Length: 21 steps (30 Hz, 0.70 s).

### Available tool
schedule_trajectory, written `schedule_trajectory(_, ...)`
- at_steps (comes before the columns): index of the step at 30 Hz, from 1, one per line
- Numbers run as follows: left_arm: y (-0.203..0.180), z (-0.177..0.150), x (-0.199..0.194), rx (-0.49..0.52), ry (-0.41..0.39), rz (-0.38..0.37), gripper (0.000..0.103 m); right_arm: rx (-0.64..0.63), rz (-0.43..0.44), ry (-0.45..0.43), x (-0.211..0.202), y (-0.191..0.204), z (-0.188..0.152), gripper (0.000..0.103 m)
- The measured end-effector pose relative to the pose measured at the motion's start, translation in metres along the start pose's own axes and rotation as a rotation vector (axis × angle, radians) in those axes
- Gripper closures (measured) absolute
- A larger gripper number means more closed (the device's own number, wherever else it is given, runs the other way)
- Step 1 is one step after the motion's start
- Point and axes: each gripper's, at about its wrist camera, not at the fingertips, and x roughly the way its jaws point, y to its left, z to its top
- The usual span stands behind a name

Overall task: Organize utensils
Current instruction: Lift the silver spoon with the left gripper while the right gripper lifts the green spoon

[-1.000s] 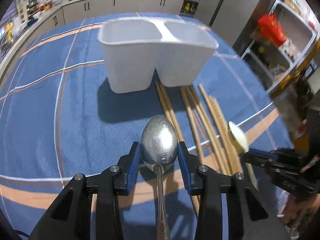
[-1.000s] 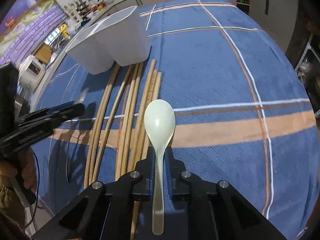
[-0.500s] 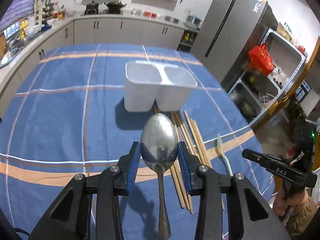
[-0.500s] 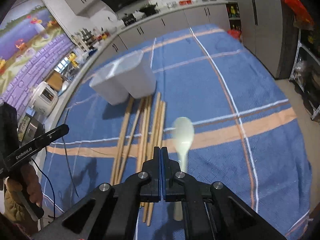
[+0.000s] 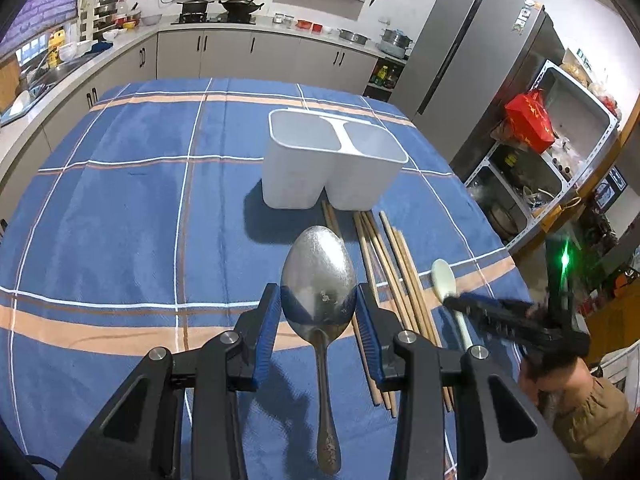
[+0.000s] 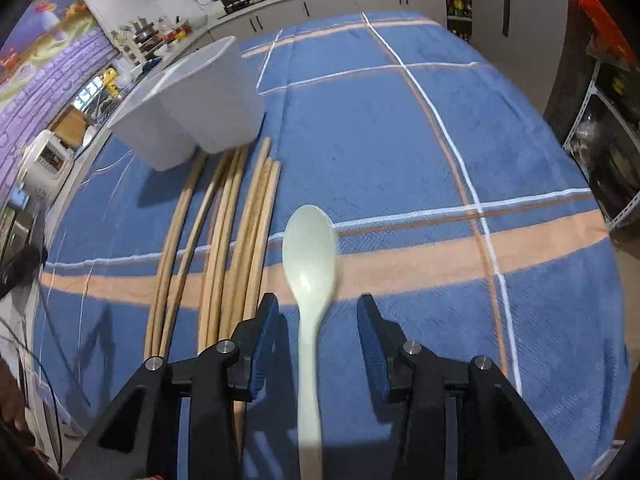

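Note:
My left gripper (image 5: 318, 300) is shut on the bowl of a metal spoon (image 5: 318, 276), held above the cloth with its handle hanging toward the camera. A white two-compartment organizer (image 5: 332, 168) stands farther back, with several wooden chopsticks (image 5: 384, 248) lying in front of it. My right gripper (image 6: 318, 312) is opening, its jaws standing either side of a pale green spoon (image 6: 310, 248) that lies on the cloth; the pads do not touch it. In the right wrist view the chopsticks (image 6: 236, 232) lie left of that spoon and the organizer (image 6: 200, 100) stands at upper left.
A blue plaid cloth (image 5: 120, 208) covers the table. Kitchen counters run along the back and left, and a grey fridge (image 5: 472, 60) and a metal shelf rack (image 5: 560, 140) stand off the table's right side. A sleeved hand (image 5: 580, 412) holds the right gripper.
The right gripper let go of the pale spoon, drew back shut with the spoon on the cloth, and now stands open astride it. The left gripper rose and drew back with the metal spoon.

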Motion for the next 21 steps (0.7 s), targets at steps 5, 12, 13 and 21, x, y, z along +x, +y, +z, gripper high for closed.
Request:
schedule_trajectory(5, 0.002, -0.003, 0.002, -0.007, 0.005, -0.016, 0.066, 0.004, 0.040, 0.011, 0.014, 0.005, 0.012, 0.093)
schedule_trajectory(12, 0.004, 0.002, -0.008, -0.007, -0.026, -0.020, 0.066, 0.016, 0.061, -0.012, 0.001, 0.008, 0.002, 0.101)
schedule_trajectory(13, 0.004, 0.003, -0.010, -0.008, -0.035, -0.020, 0.066, 0.023, 0.063, -0.022, -0.003, 0.009, 0.000, 0.101)
schedule_trajectory(21, 0.002, 0.041, -0.044, -0.010, -0.162, -0.033, 0.066, 0.063, 0.137, -0.197, -0.075, 0.019, 0.024, 0.101)
